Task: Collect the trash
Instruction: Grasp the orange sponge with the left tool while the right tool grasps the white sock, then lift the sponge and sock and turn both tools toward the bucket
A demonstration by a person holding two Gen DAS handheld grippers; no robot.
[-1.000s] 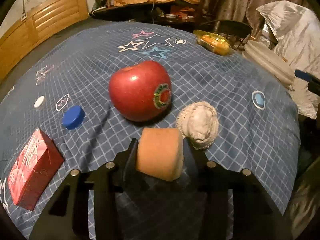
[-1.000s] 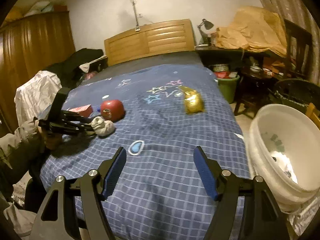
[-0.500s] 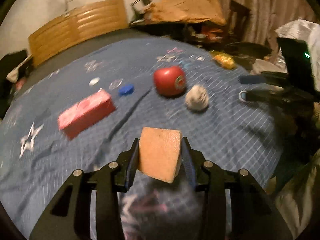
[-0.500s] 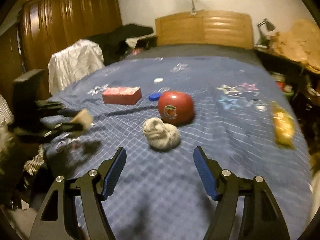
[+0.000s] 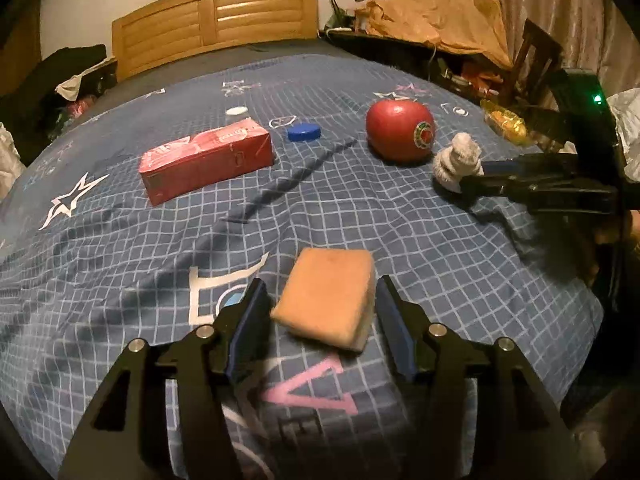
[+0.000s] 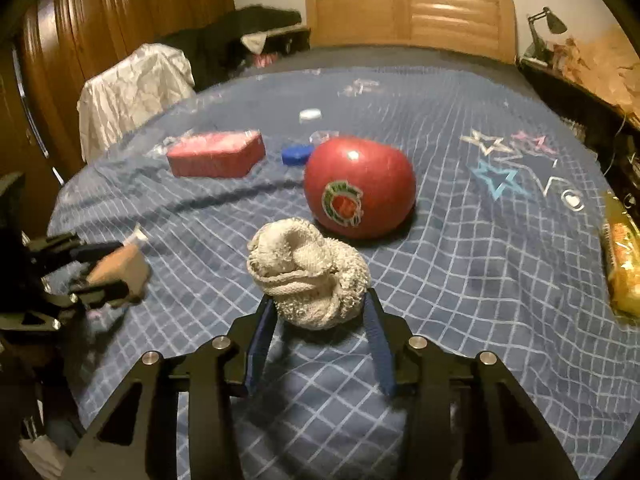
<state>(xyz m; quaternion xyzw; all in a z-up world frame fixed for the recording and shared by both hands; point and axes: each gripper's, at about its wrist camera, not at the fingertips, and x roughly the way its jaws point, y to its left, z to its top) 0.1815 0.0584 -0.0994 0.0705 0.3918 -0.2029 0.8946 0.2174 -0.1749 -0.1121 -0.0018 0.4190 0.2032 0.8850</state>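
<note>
A tan sponge (image 5: pixel 328 300) lies tilted between the fingers of my left gripper (image 5: pixel 322 284). The jaws are opening, with a gap showing at the left pad. It sits low over the blue checked bedspread (image 5: pixel 400 240) near its front edge. My right gripper (image 6: pixel 318 300) is closing around a balled grey-white cloth (image 6: pixel 308 272), and both pads touch its sides. The left wrist view shows that cloth (image 5: pixel 456 160) with the right gripper (image 5: pixel 472 174) at it. A red apple (image 6: pixel 360 188) with a sticker sits just behind the cloth.
A red carton (image 5: pixel 204 160), a blue cap (image 5: pixel 304 133) and a white cap (image 5: pixel 236 111) lie further back on the bed. A yellow snack packet (image 6: pixel 622 264) rests near the right edge. A cluttered desk stands to the right, a wooden headboard behind.
My left gripper carried the sponge back from the apple toward the bed's near edge, then its jaws widened. My right gripper swung over the bed, came down on the balled cloth and narrowed.
</note>
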